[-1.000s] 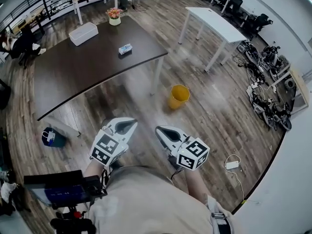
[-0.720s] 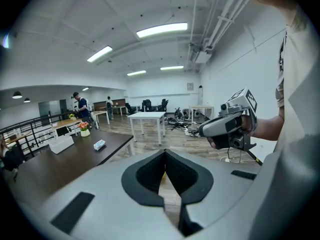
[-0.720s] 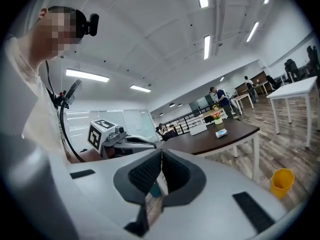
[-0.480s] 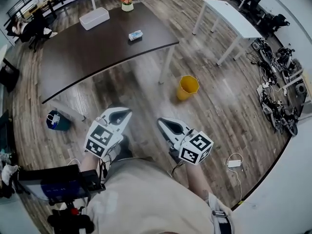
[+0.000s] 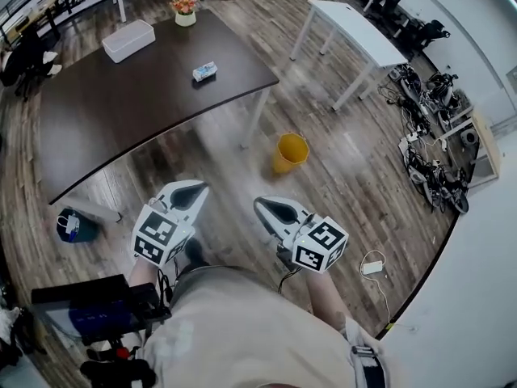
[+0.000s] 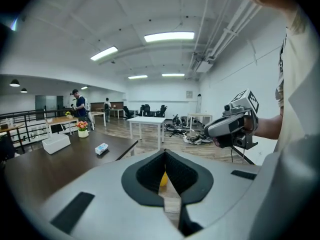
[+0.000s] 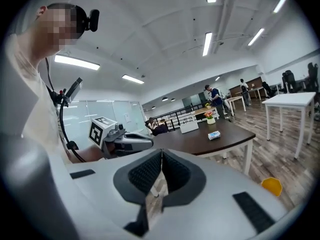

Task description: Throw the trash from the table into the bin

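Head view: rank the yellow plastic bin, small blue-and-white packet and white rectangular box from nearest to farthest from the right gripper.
1. Yellow plastic bin, on floor.
2. Small blue-and-white packet, on dark table.
3. White rectangular box, table's far side.

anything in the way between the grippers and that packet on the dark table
Nothing visible does. Bare floor lies between the left gripper, the right gripper and the dark table; the packet lies alone near its edge, the white box and flower pot farther back.

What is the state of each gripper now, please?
Left gripper: closed, holding nothing.
Right gripper: closed, holding nothing.
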A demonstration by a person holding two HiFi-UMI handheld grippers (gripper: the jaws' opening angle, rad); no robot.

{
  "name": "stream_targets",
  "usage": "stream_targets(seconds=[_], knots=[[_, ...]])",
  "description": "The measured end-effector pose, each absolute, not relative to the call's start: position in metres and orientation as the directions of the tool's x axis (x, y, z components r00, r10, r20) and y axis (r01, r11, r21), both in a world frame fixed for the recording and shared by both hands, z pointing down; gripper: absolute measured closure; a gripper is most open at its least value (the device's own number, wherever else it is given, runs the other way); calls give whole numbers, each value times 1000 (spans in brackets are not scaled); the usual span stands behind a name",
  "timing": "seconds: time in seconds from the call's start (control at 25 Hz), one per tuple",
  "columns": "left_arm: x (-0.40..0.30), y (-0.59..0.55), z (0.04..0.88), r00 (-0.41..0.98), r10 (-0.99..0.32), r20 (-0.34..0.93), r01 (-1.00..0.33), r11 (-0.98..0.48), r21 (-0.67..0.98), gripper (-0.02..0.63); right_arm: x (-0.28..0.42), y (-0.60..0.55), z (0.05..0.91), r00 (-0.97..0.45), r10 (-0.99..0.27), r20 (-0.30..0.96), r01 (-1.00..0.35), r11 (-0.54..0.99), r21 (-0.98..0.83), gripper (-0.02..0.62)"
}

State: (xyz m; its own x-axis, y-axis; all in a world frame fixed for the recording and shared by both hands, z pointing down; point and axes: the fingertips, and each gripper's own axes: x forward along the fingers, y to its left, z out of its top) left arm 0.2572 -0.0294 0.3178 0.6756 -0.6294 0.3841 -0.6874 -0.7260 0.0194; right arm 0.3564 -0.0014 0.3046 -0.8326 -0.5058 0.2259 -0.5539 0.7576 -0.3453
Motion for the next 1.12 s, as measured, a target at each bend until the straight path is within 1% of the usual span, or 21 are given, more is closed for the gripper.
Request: stream_targets(seconds=[0.16,0.36,0.48,0.64,0.92,1.12], knots=[[199,-64,311,669,-662,340,-713,-700,40,594,313,-36,297,-821,-510,254,-569,759,-316,578],[125,-91,307,644,-697,317,-748,-660,69,593,239,-60,294,-833,-466,298,-544,786,-294,578],[88,-97,306,632,-711,308,-759,-649,58,593,192,-74,296,-847,-426,318,-514,810,-284,578],[66,-100,312,582,-743,330,-794,-608,33,594,158,-90,296,-882,-345,321,-435,857,-275,578],[9,-96,331,470,-807,358,-873,-485,52,593,106,-104,303,-913,-235,333,-321,918,-233,578],[13,-102,323,431,-826,363,-892,-452,32,594,109,-119,297,-926,-206,317,-284,931,-227,578]])
